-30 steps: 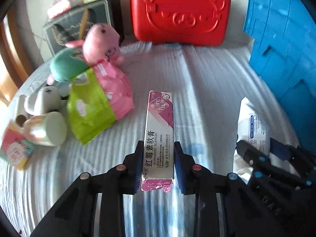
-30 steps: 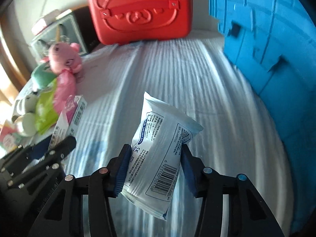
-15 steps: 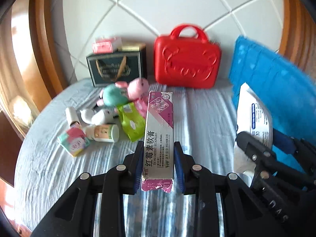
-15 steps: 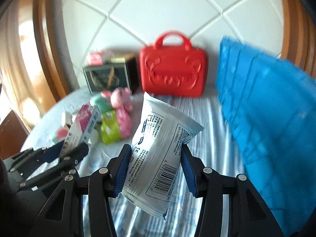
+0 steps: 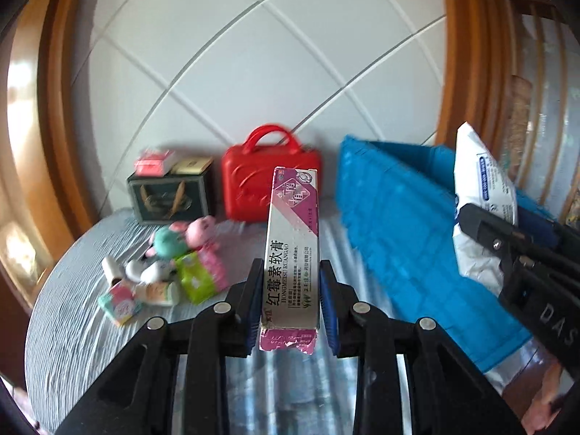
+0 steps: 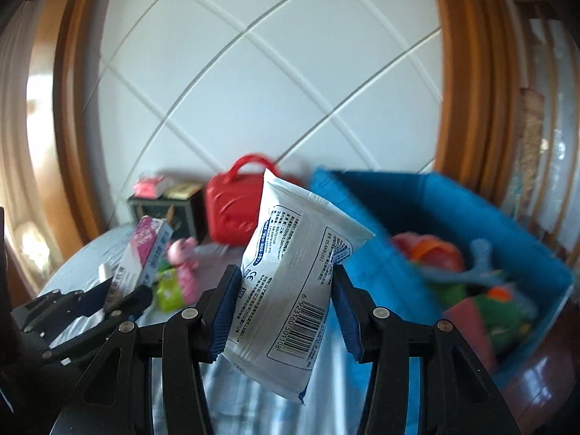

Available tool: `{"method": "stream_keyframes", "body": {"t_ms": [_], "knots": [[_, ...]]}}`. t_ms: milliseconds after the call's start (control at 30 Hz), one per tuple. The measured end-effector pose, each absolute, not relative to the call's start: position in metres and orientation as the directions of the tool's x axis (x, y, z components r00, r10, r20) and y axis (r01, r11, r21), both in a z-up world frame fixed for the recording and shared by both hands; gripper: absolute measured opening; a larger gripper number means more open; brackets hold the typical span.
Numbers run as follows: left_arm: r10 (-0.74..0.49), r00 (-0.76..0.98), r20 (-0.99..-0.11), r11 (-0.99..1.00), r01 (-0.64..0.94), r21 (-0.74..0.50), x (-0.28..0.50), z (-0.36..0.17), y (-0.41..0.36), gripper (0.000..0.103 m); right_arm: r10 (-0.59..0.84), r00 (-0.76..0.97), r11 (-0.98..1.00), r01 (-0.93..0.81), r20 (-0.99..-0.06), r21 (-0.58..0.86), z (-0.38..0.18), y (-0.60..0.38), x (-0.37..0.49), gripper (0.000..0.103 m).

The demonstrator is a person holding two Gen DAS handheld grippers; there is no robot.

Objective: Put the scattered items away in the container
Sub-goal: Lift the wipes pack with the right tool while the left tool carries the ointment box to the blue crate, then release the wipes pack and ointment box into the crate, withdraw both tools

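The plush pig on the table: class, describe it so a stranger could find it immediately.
Start at the red plastic handled case against the tiled wall. In front of it, slightly left, a clutter pile lies on the striped tablecloth. The pink plush pig sits at its far edge, the only soft pink-headed toy there, beside a teal plush.

The right gripper (image 6: 284, 311) clamps a white wipes packet (image 6: 293, 290); the blue container (image 6: 453, 217) sits right, holding toys (image 6: 453, 268).

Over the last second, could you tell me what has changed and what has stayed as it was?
Both grippers have risen from the tabletop. The left gripper carried the ointment box up and the right gripper lifted the white pouch toward the blue bin, whose contents now show. Both grips stayed shut; the pile of items stayed put.
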State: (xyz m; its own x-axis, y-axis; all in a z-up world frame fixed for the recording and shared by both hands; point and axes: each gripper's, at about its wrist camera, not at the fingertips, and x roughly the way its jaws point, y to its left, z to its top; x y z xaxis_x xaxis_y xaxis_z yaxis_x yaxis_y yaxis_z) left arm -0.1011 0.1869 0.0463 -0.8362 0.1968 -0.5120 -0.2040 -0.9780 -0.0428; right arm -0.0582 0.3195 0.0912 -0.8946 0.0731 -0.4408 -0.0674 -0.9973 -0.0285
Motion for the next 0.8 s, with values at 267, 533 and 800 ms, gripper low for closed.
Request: {"method": "stream_keyframes", "body": {"t_ms": [267, 533, 800], "knots": [[0.248, -0.863, -0.440, -0.967, -0.251, -0.053, -0.095, 0.075, 0.329, 0.028, 0.157, -0.916, -0.988, -0.148, -0.369, -0.052, 0.111, 0.463, -0.042, 0.050], [0.239, -0.791, -0.564, -0.966, -0.253, -0.054, -0.118, 0.065, 0.489, 0.028, 0.145, -0.871, -0.989, -0.122, -0.469, -0.079, 0.077, 0.626, -0.071, 0.050], [0.154, -0.686, -0.711, -0.976, -0.218, -0.001, -0.138, 0.032, 0.556, 0.029, 0.032, -0.815, -0.999, -0.025, -0.578, -0.020, 0.031, 0.684, -0.096, 0.050]]}}
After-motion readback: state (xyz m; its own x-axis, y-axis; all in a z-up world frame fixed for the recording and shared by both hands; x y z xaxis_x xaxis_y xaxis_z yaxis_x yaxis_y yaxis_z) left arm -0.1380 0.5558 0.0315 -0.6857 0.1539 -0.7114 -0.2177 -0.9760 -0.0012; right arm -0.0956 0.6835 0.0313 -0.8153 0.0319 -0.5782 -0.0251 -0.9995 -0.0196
